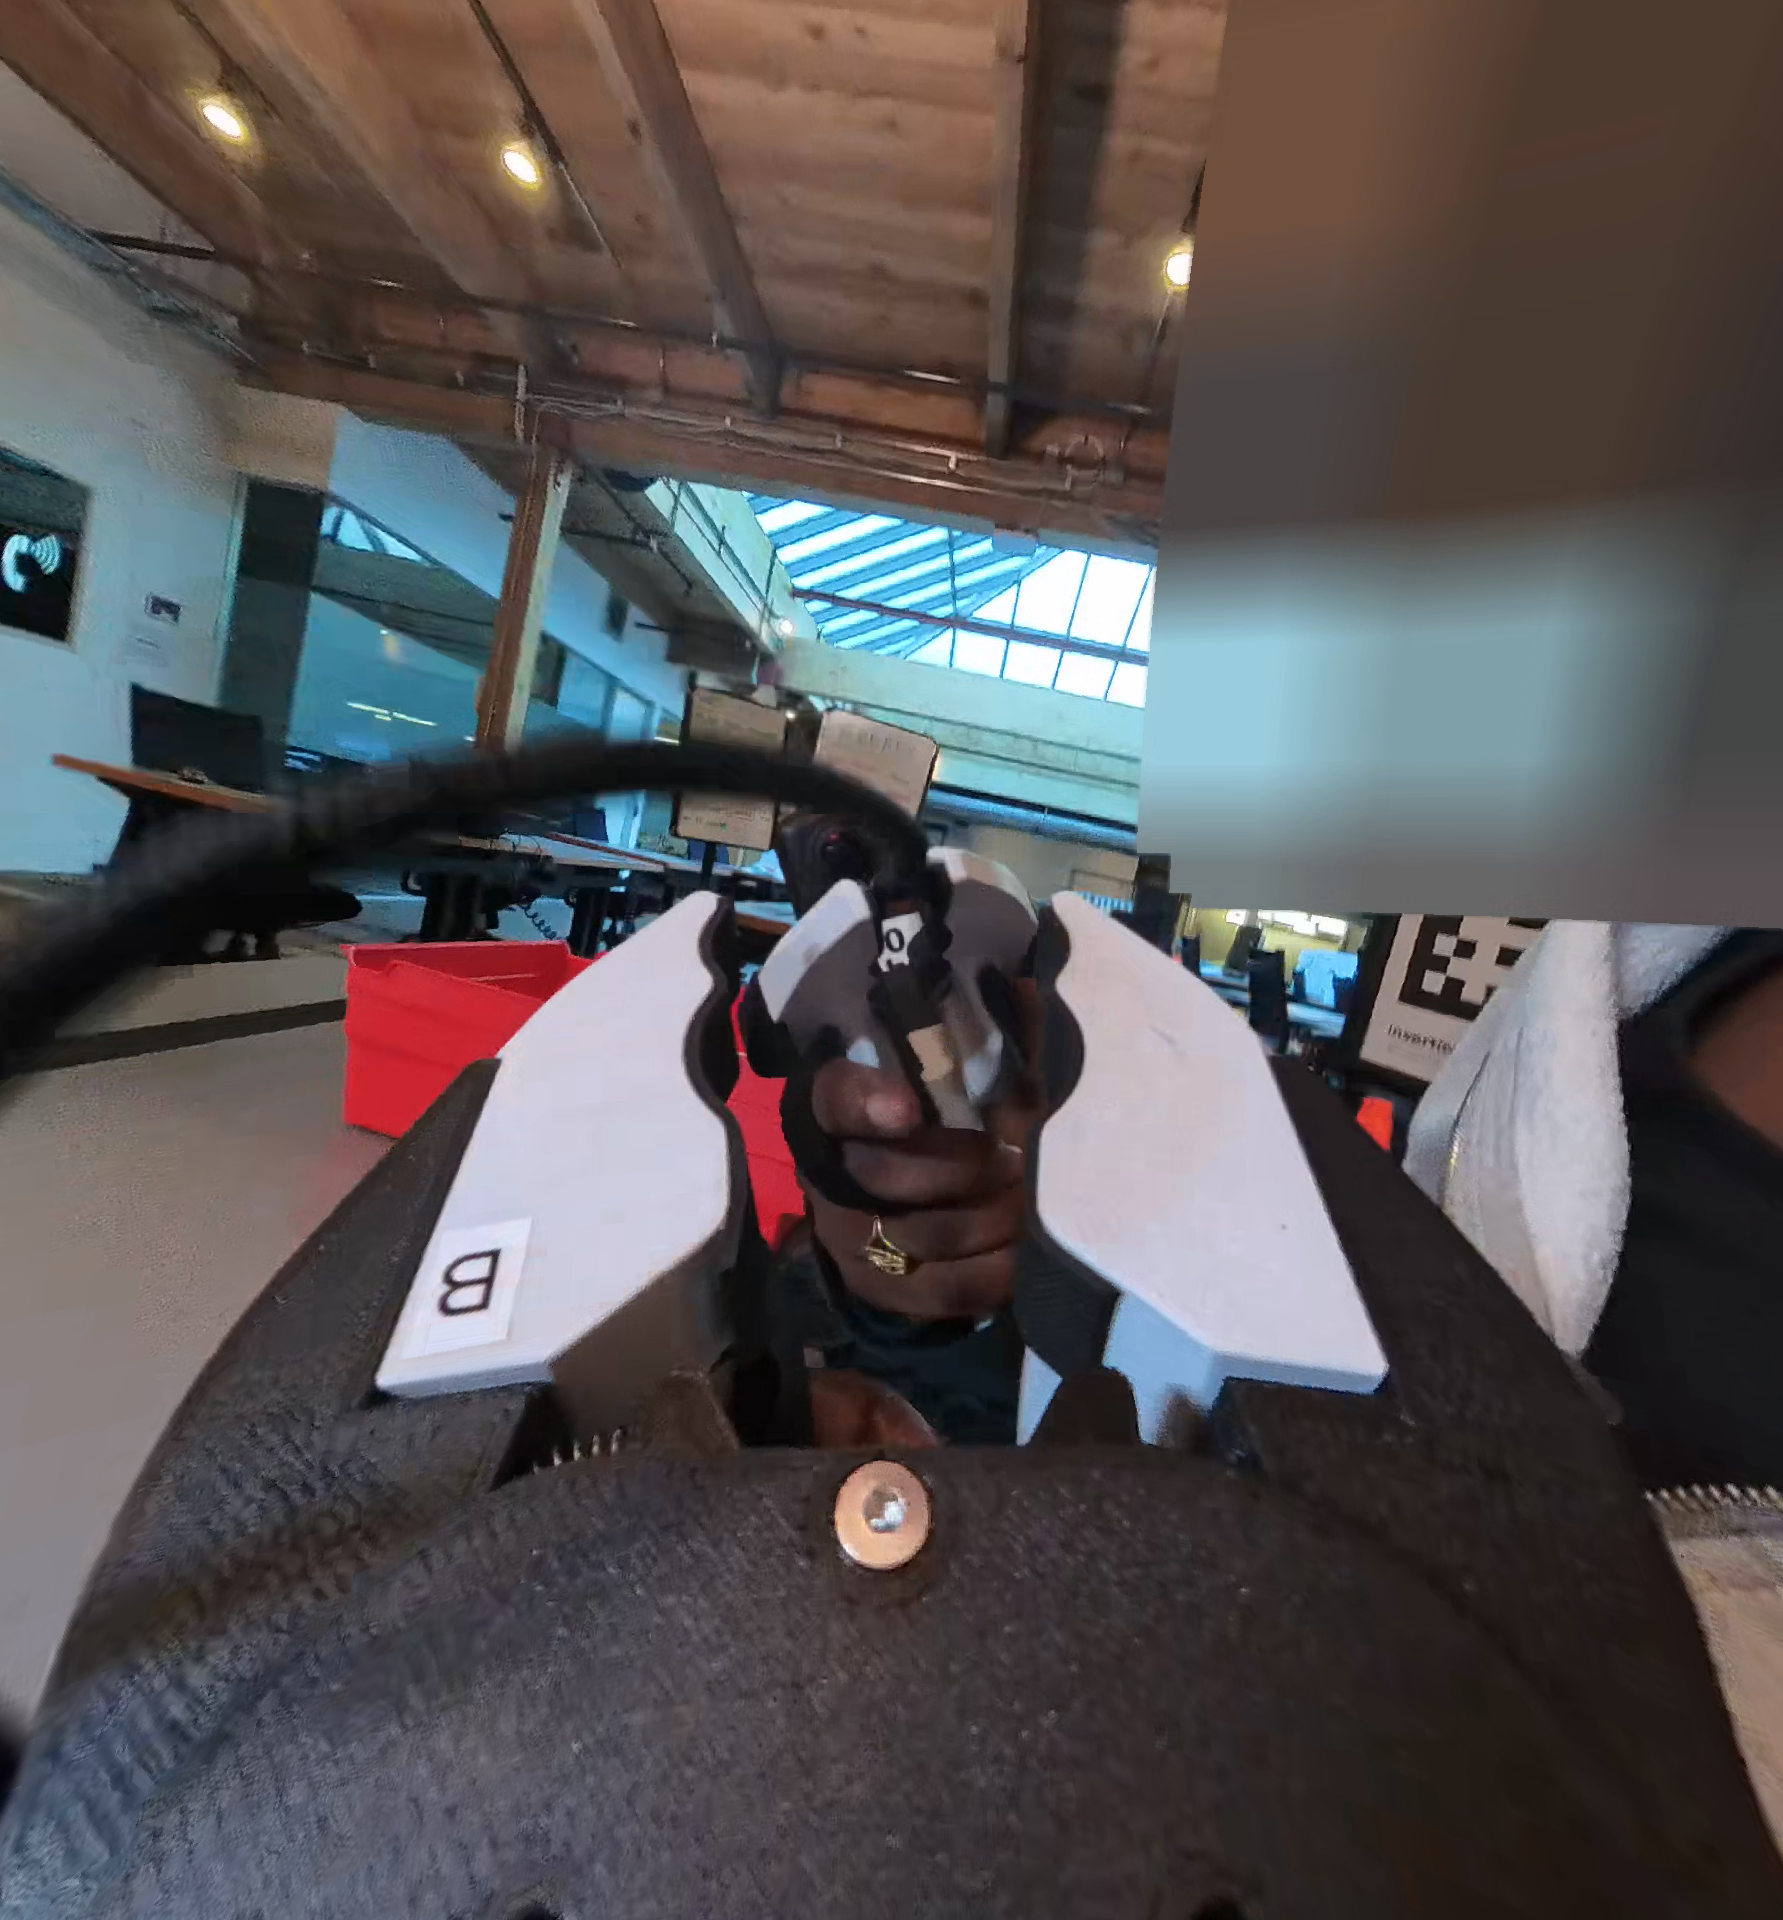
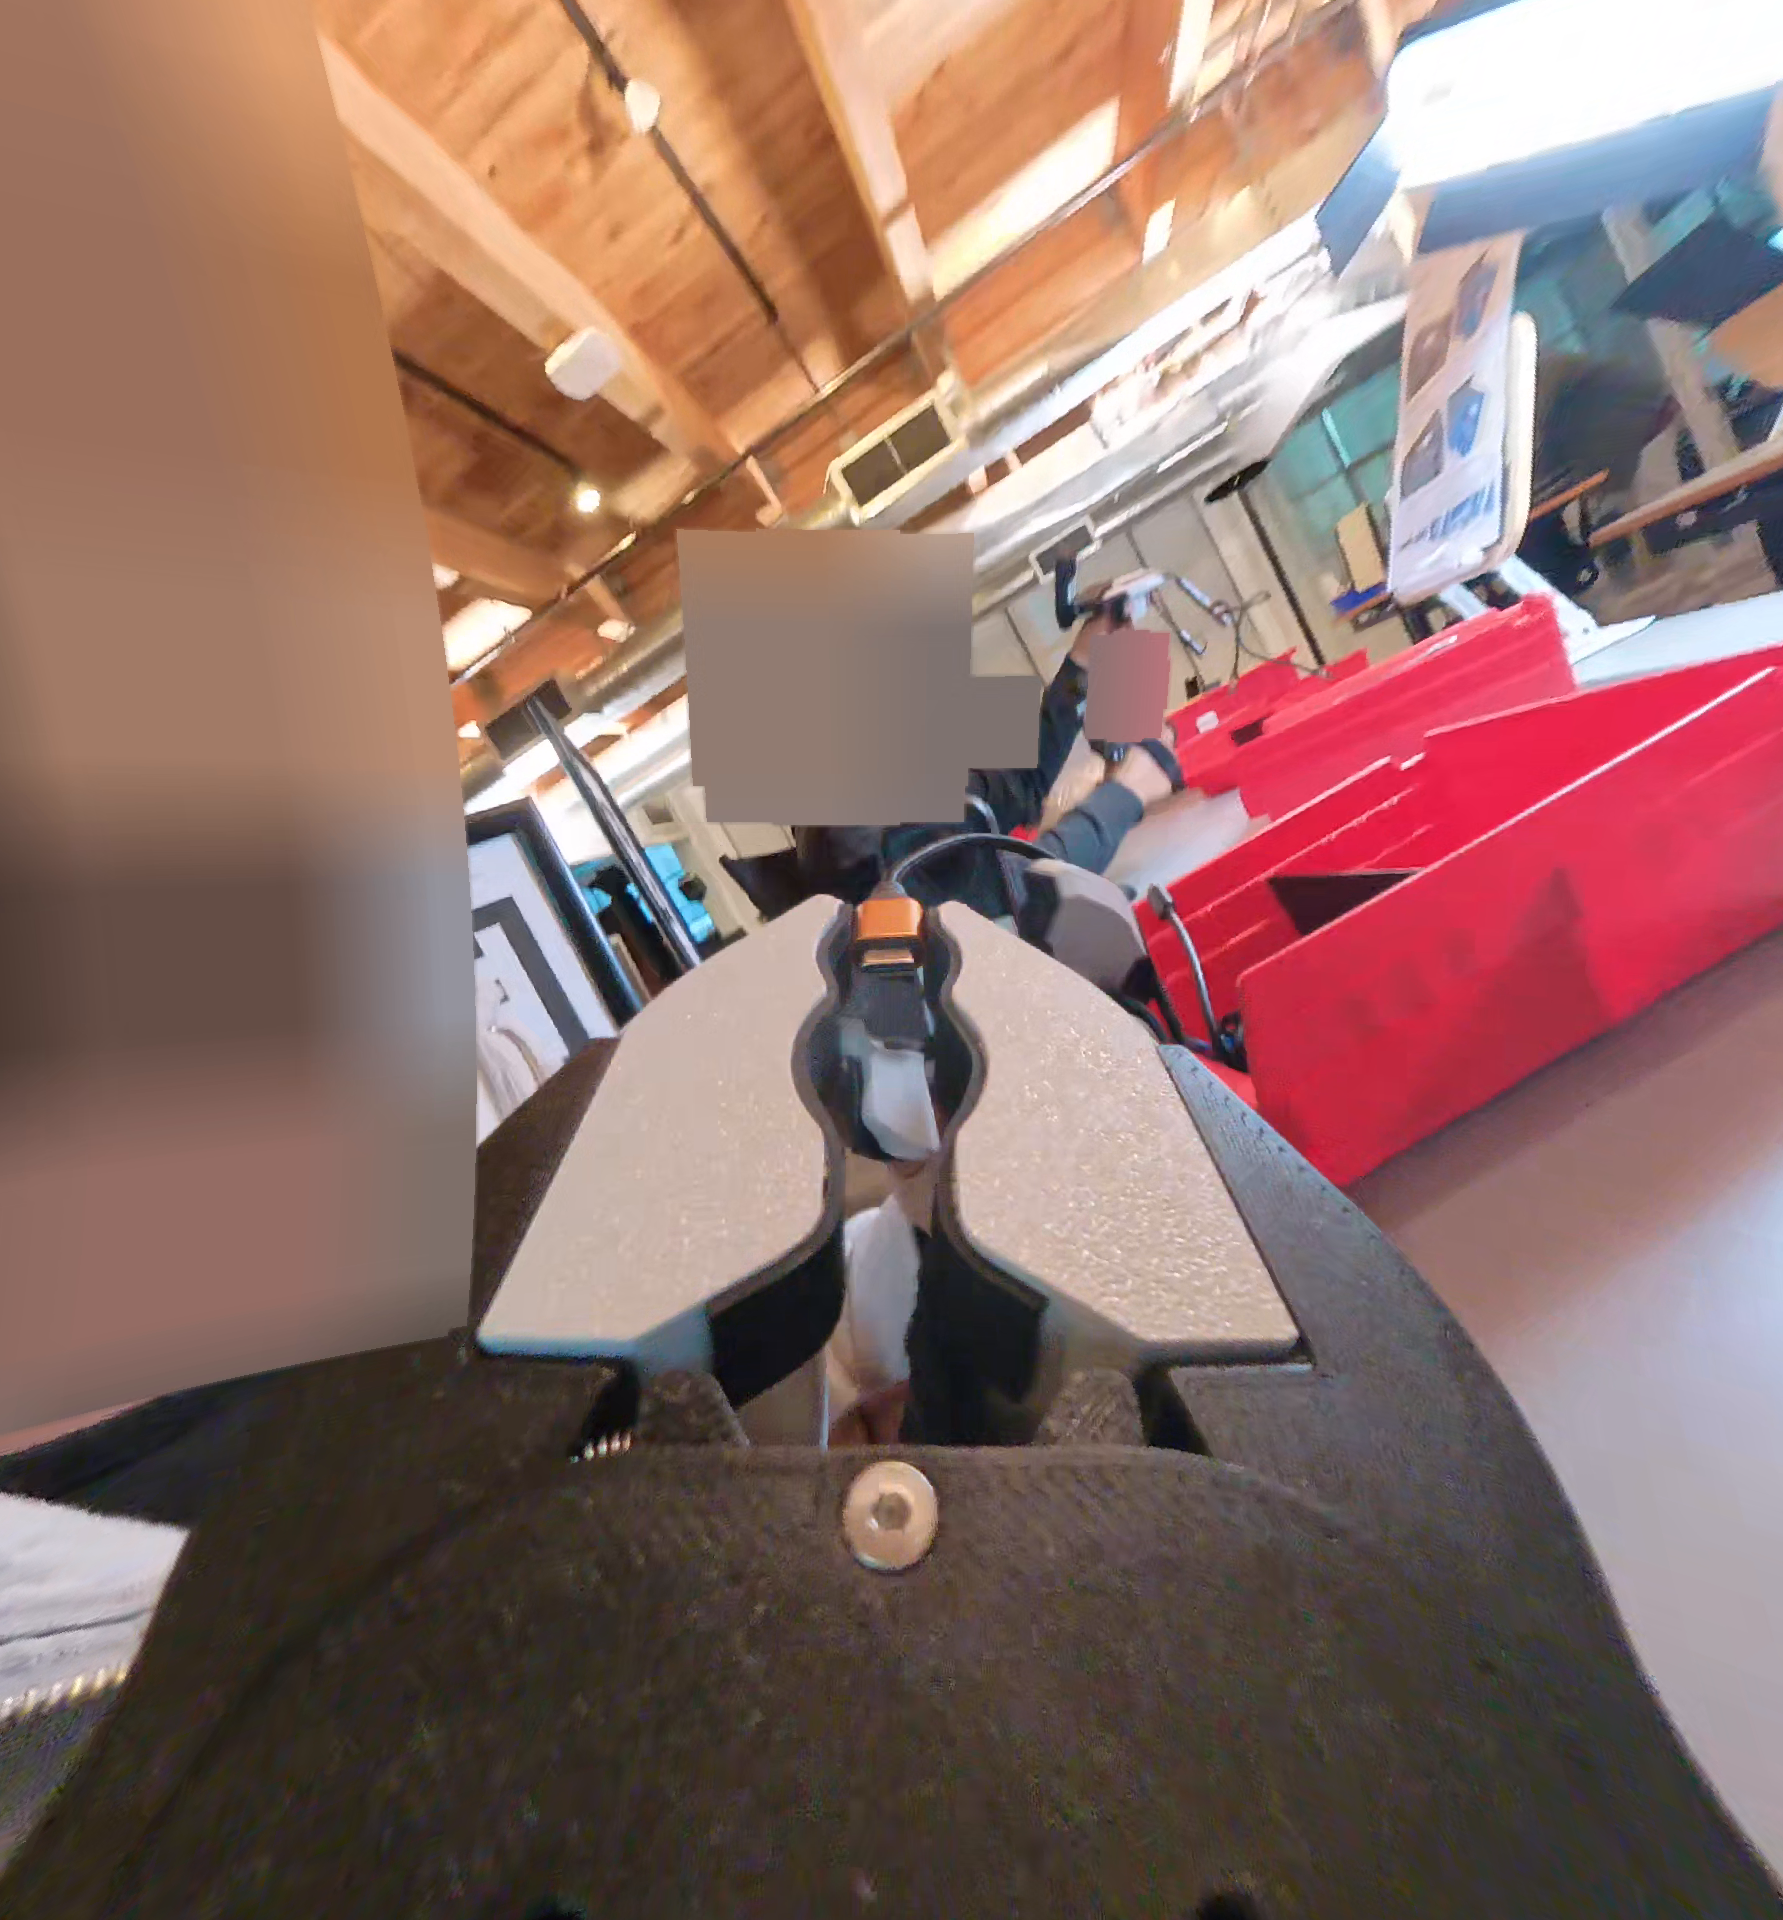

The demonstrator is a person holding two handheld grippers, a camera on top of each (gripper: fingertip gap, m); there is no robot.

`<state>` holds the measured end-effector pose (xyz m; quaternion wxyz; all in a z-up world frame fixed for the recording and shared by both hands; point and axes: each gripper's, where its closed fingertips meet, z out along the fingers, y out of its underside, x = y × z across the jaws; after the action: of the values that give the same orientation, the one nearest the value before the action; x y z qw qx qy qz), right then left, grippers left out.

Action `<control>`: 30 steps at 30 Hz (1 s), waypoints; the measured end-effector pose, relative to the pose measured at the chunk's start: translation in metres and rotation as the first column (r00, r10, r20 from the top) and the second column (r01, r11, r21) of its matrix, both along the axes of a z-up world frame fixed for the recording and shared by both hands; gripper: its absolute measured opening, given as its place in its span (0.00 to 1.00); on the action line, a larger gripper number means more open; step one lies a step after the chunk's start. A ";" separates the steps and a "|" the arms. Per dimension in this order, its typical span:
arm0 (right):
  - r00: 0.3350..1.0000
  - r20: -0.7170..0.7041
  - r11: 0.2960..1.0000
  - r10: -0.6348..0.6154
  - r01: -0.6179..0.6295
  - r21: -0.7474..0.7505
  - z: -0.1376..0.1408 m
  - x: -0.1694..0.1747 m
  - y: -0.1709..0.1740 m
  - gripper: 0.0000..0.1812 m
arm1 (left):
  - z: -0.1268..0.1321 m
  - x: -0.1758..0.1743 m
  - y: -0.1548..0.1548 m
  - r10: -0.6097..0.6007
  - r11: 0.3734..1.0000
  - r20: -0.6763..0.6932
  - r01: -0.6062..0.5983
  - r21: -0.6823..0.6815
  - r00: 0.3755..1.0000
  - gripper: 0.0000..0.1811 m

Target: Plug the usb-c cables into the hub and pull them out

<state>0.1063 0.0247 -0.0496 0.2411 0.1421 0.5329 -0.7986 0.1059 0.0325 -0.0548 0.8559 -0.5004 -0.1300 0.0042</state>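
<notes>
One orange usb-c plug pinched at right tool tips.

We see grey fingers on black gripper bodies, gripping an orange plug. Red bins sit on a beige table, under a brown wooden ceiling.

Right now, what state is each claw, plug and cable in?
Left claw: open, empty.
Right claw: shut on the orange plug.
Orange plug: pinched at the claw's tip, not in any hub.
Black cable: arcs loose in the air.
</notes>
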 end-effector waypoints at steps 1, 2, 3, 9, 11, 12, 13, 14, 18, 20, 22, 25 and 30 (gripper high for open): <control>1.000 -0.010 1.000 0.011 -0.011 0.017 -0.002 0.002 -0.003 0.07 | 0.000 0.003 0.000 -0.003 1.000 -0.020 0.002 -0.009 1.000 0.26; 1.000 -0.019 1.000 0.018 -0.018 0.025 -0.003 0.003 -0.004 0.07 | 0.001 0.006 -0.001 -0.005 1.000 -0.043 0.005 -0.008 0.999 0.20; 0.999 -0.022 0.999 0.023 -0.023 0.025 -0.004 0.003 -0.004 0.06 | 0.002 0.007 -0.003 0.000 1.000 -0.058 -0.001 -0.001 0.998 0.13; 0.999 -0.051 0.998 0.014 -0.011 0.057 -0.007 0.003 -0.005 0.07 | -0.001 0.007 -0.009 0.001 1.000 -0.049 0.000 0.010 0.999 0.04; 0.998 -0.067 0.997 0.003 0.003 0.079 -0.011 0.003 -0.006 0.06 | -0.002 0.007 -0.007 -0.010 1.000 -0.035 0.010 0.008 0.999 0.11; 0.998 -0.071 0.997 0.002 0.004 0.082 -0.012 0.003 -0.007 0.06 | -0.002 0.007 -0.006 -0.007 1.000 -0.037 0.007 0.008 0.999 0.12; 0.998 -0.068 0.997 0.007 -0.001 0.078 -0.011 0.003 -0.007 0.06 | -0.001 0.007 -0.006 0.005 1.000 -0.042 -0.004 0.014 0.999 0.06; 0.998 -0.060 0.997 0.002 0.002 0.076 -0.012 0.002 -0.007 0.06 | -0.002 0.005 -0.006 0.021 1.000 -0.042 -0.021 0.017 0.999 0.04; 0.997 -0.078 0.996 -0.025 0.031 0.087 -0.013 0.002 -0.005 0.06 | -0.004 0.004 -0.005 0.042 0.999 -0.060 -0.042 0.005 0.997 0.04; 0.995 -0.091 0.995 -0.029 0.037 0.094 -0.013 0.003 -0.005 0.07 | -0.004 0.005 -0.005 0.050 0.999 -0.073 -0.051 0.000 0.996 0.04; 0.995 -0.101 0.995 -0.028 0.038 0.097 -0.013 0.004 -0.005 0.07 | -0.004 0.006 -0.004 0.052 0.999 -0.081 -0.053 -0.007 0.995 0.04; 0.992 -0.121 0.994 -0.036 0.048 0.099 -0.013 0.004 -0.003 0.07 | -0.005 0.008 -0.003 0.057 0.998 -0.108 -0.060 -0.020 0.992 0.04; 0.988 -0.135 0.993 -0.069 0.081 0.088 -0.011 0.000 0.003 0.07 | -0.007 0.007 -0.004 0.065 0.997 -0.116 -0.069 -0.028 0.991 0.04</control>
<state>0.1061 0.0279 -0.0605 0.1683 0.1204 0.5786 -0.7889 0.1124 0.0285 -0.0615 0.8534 -0.5082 -0.0972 0.0637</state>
